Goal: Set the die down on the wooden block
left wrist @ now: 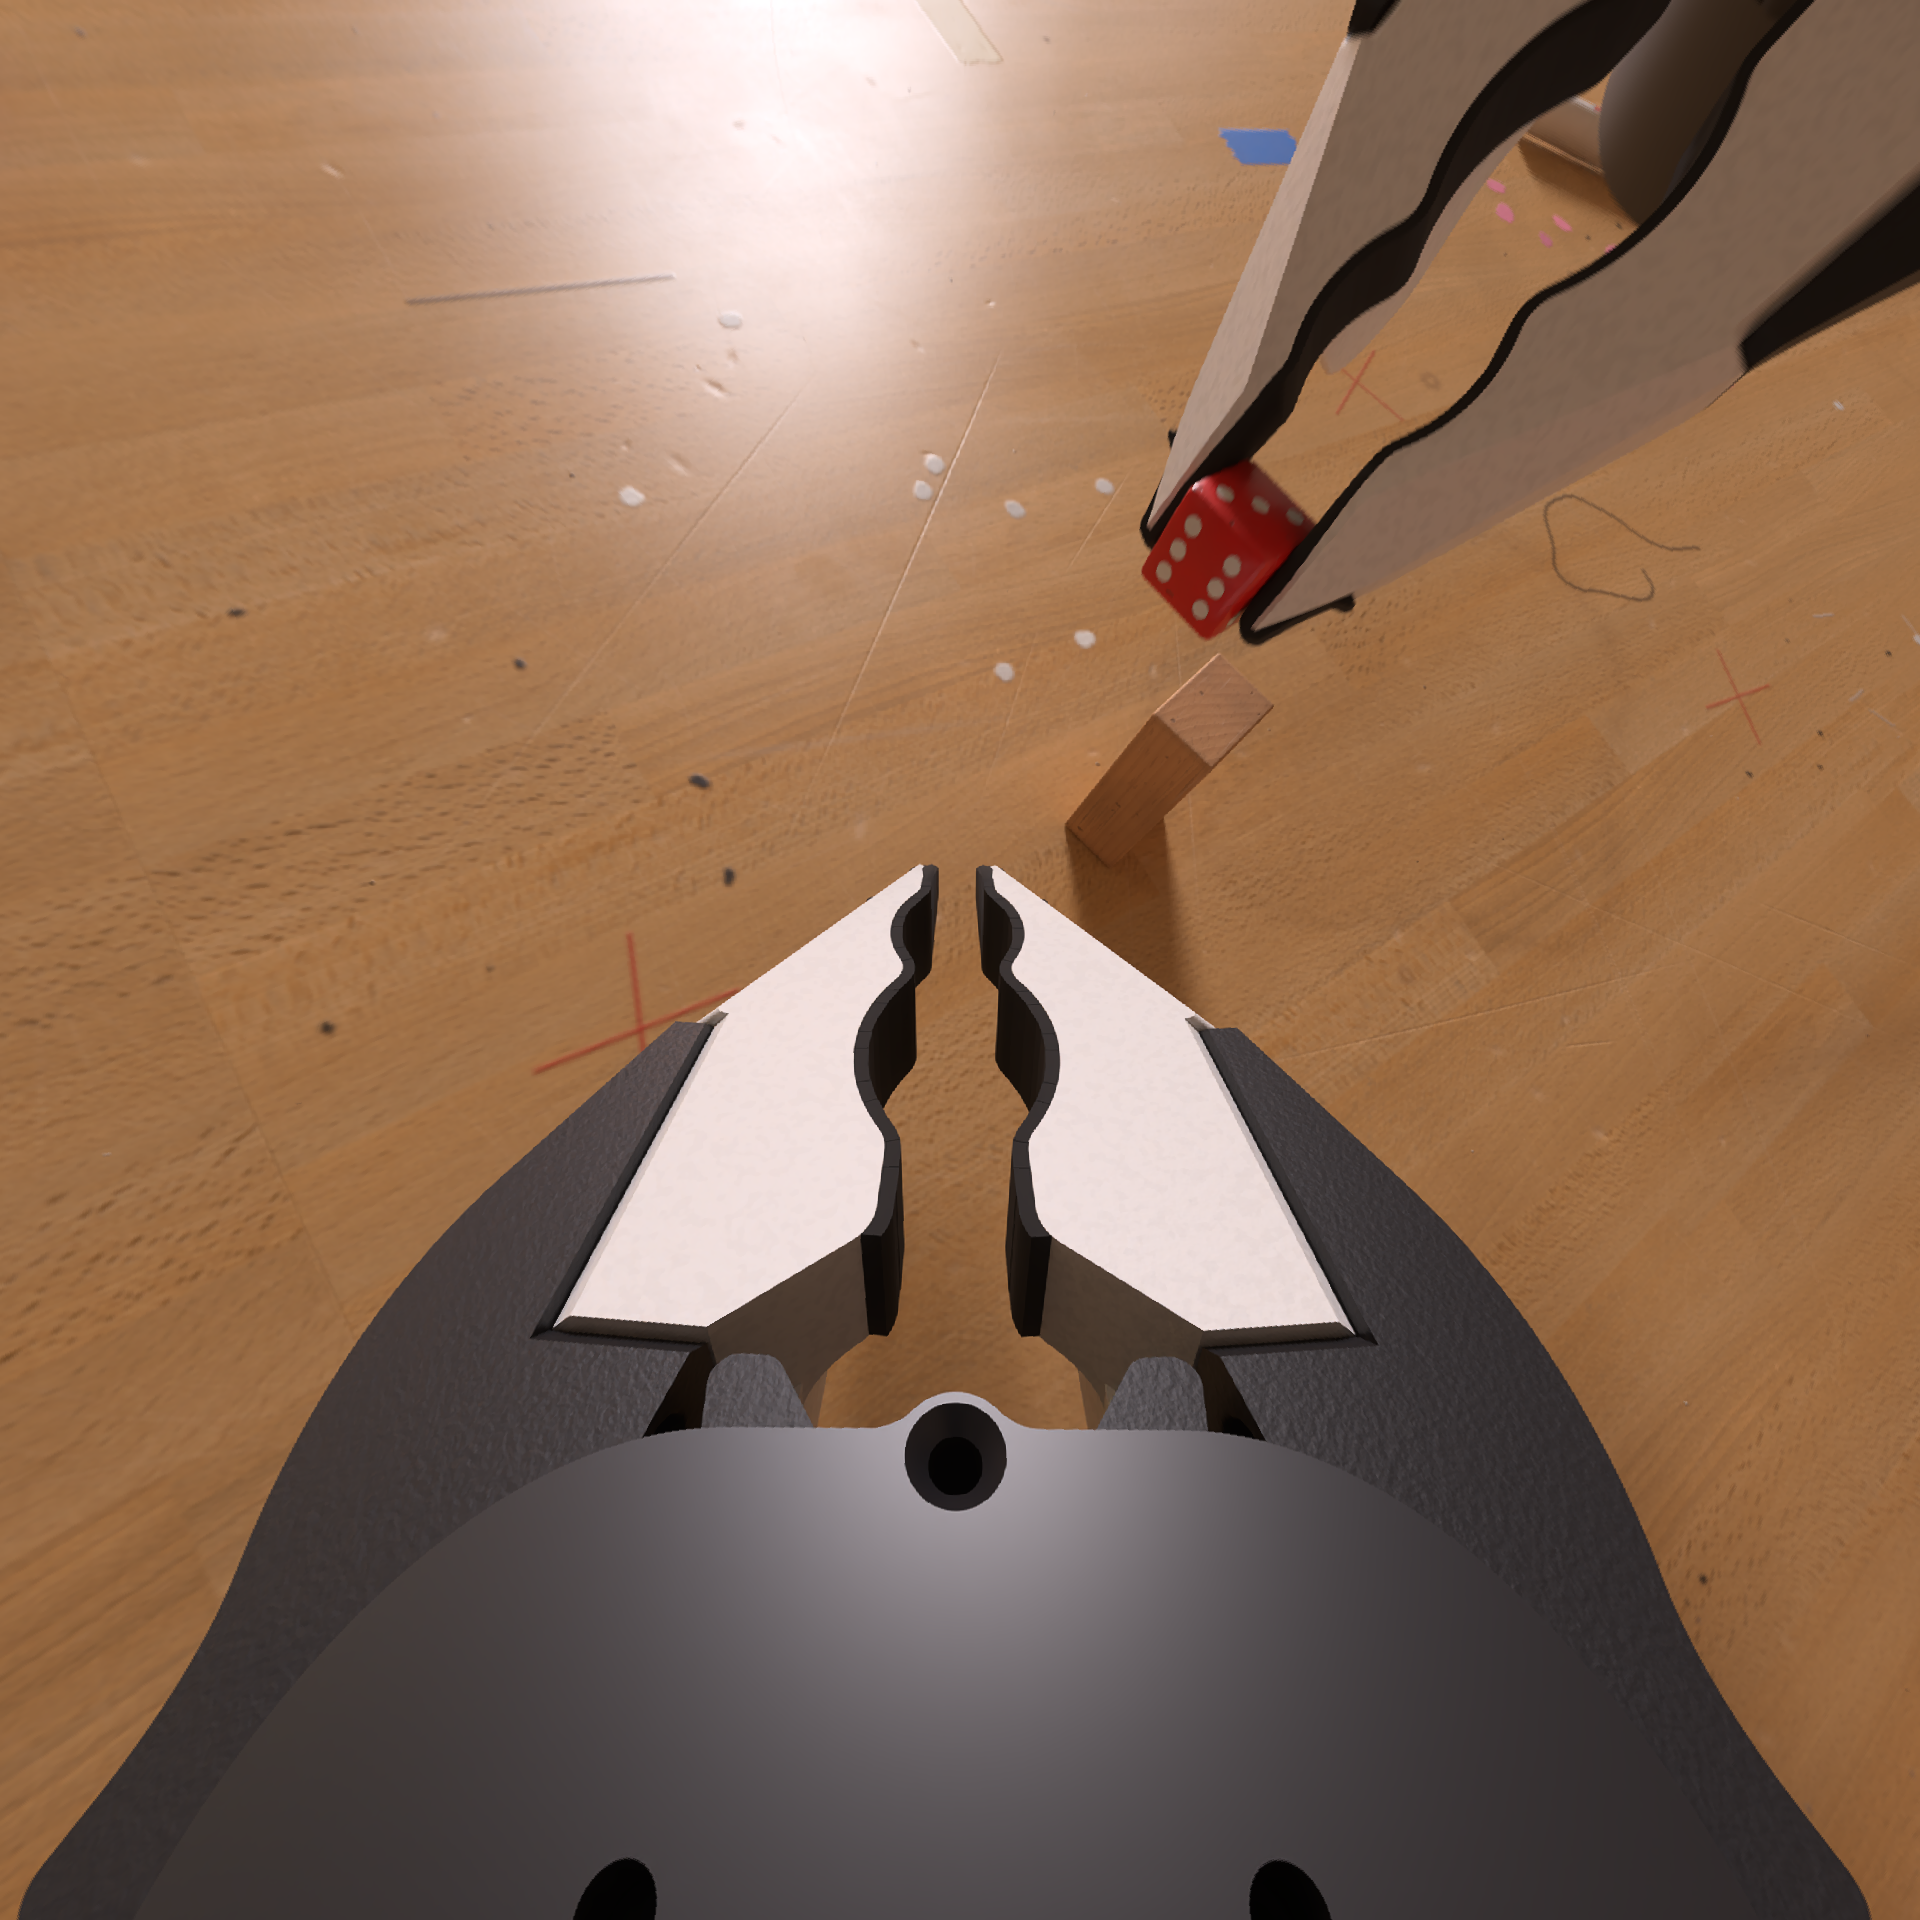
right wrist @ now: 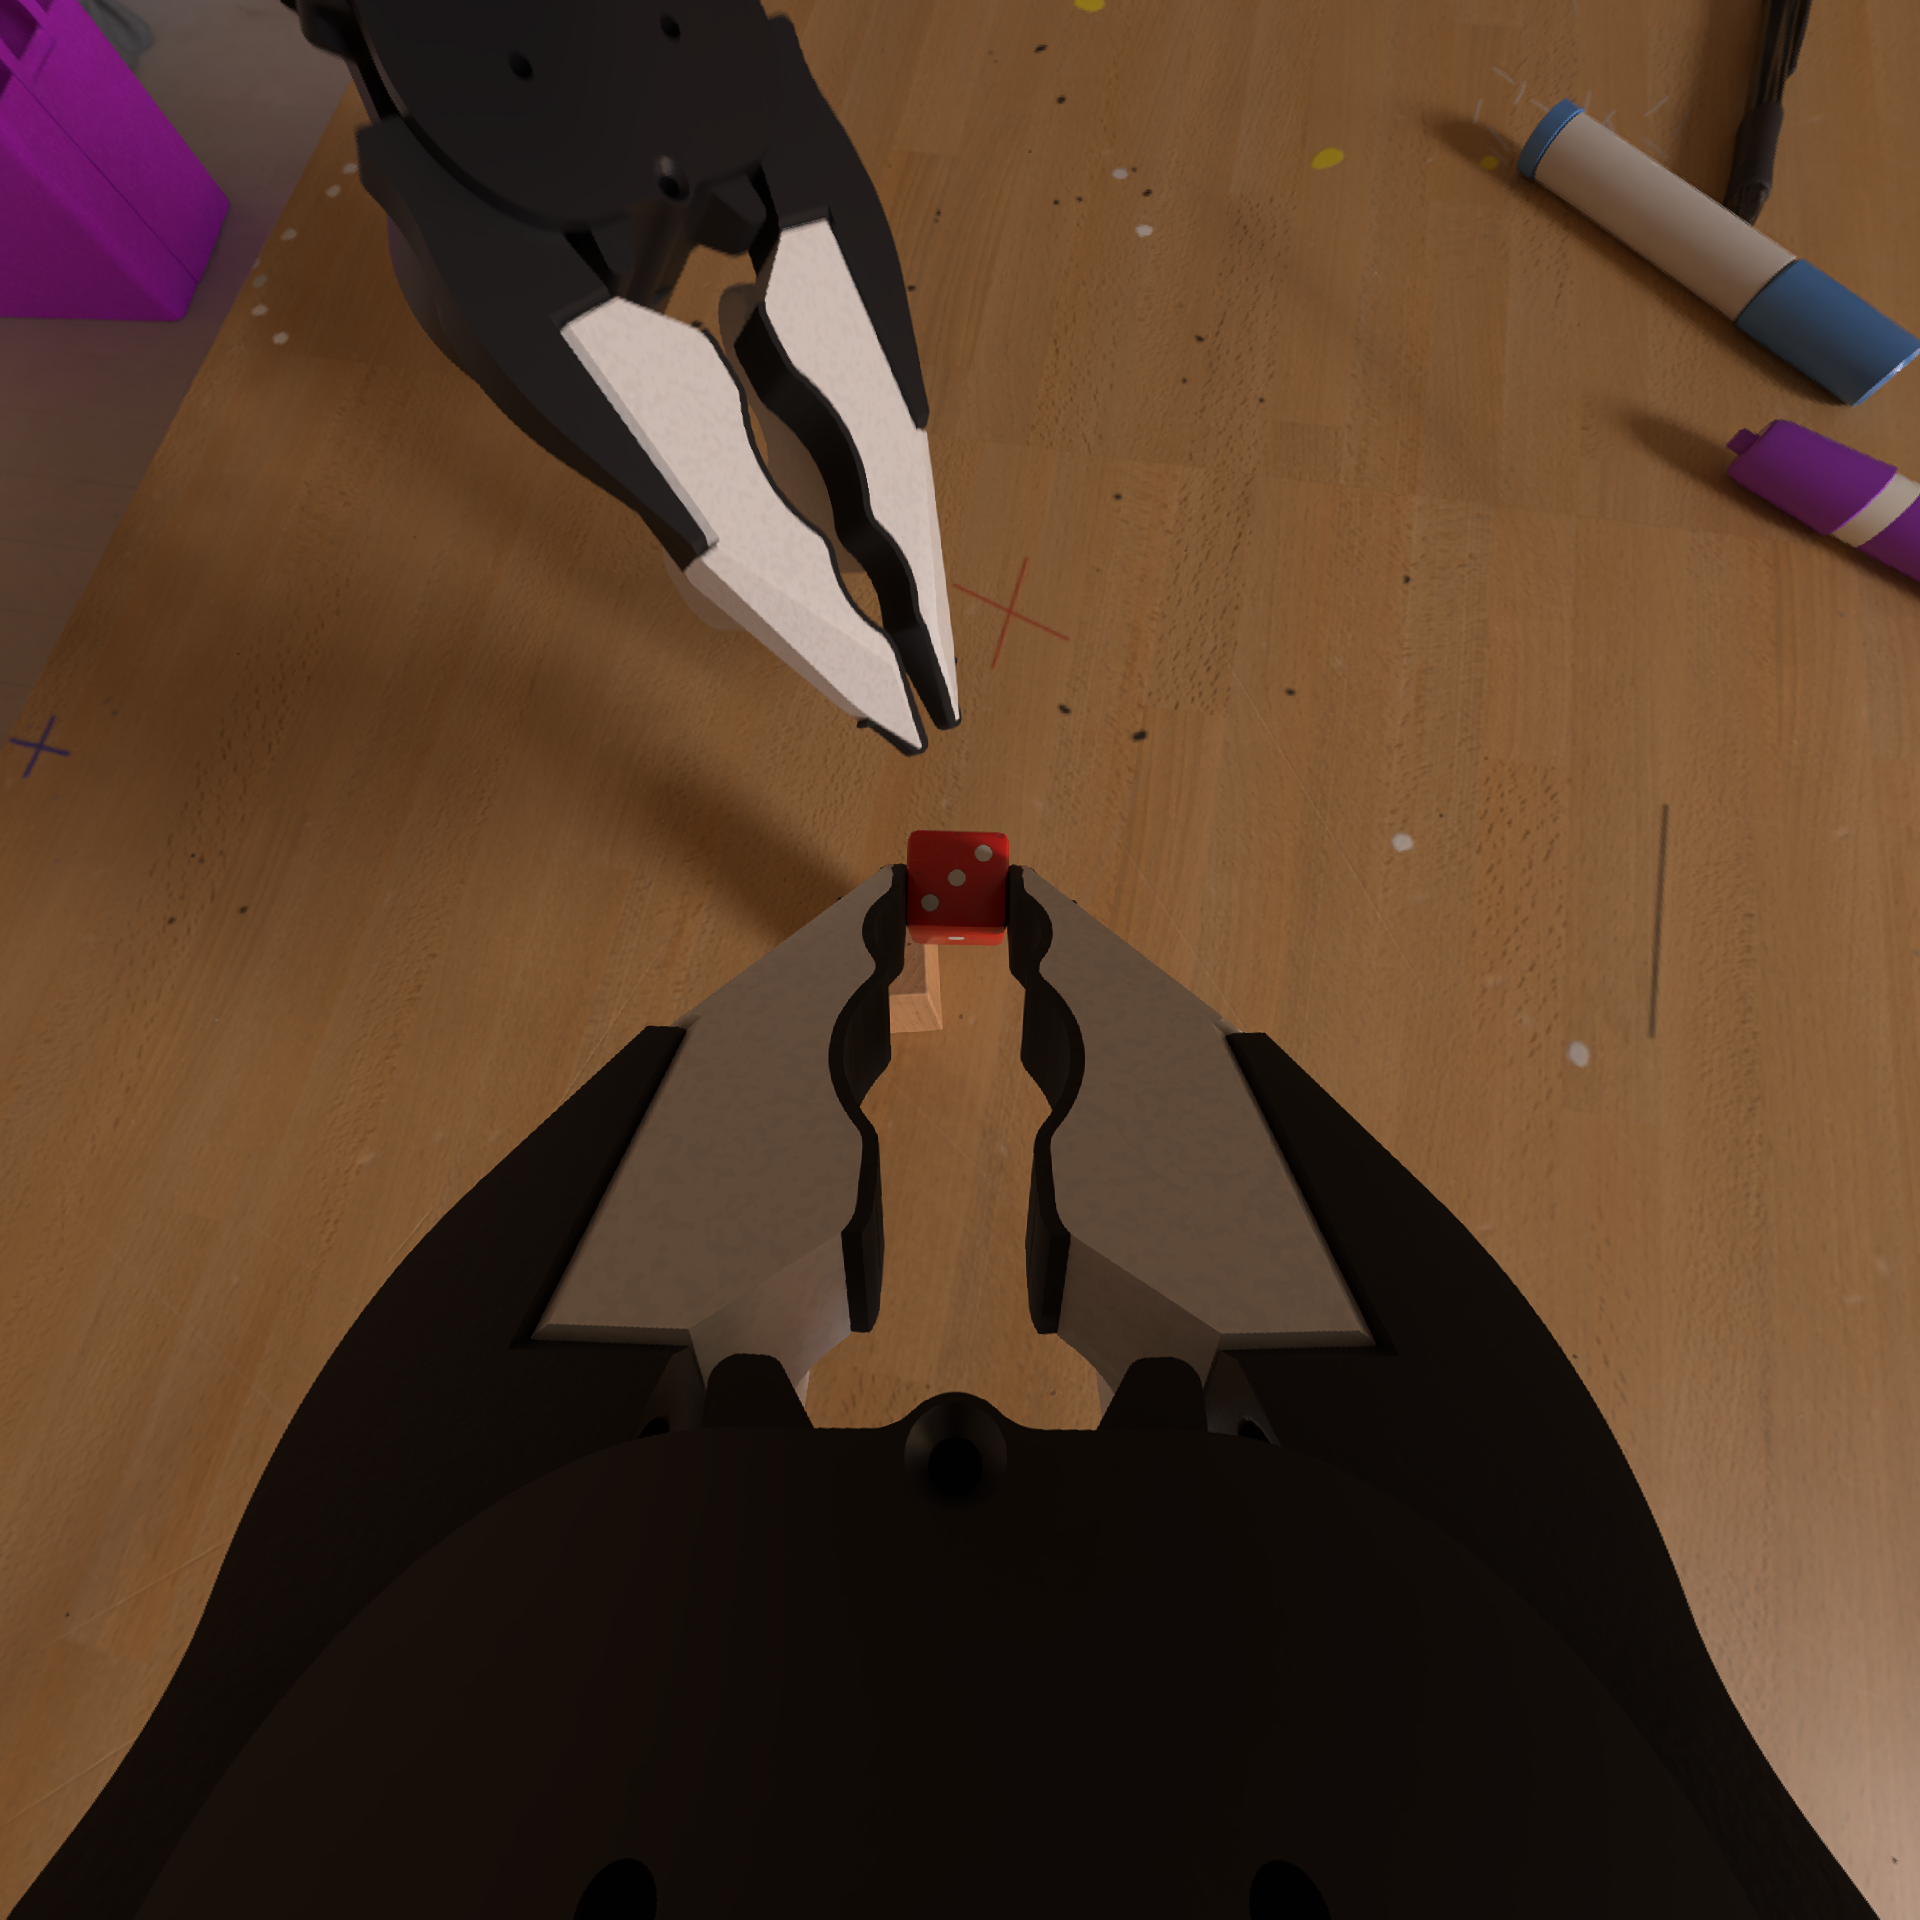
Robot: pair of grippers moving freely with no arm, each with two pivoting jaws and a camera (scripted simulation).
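Note:
A red die (right wrist: 956, 883) with white pips sits between the fingertips of my right gripper (right wrist: 956, 896), which is shut on it. The same die (left wrist: 1218, 545) shows in the left wrist view, held in the air above and a little beyond the wooden block (left wrist: 1166, 774). The block is a small upright wooden post on the table; in the right wrist view only a part of it (right wrist: 920, 1003) shows just under the die. My left gripper (left wrist: 957, 881) is shut and empty, hovering near the block's foot. It also shows in the right wrist view (right wrist: 935, 732).
The wooden table (left wrist: 520, 623) bears paint specks and red cross marks. A blue-and-tan marker (right wrist: 1704, 244) and a purple marker (right wrist: 1829, 494) lie at the far right. A purple box (right wrist: 94, 197) stands at the far left table edge.

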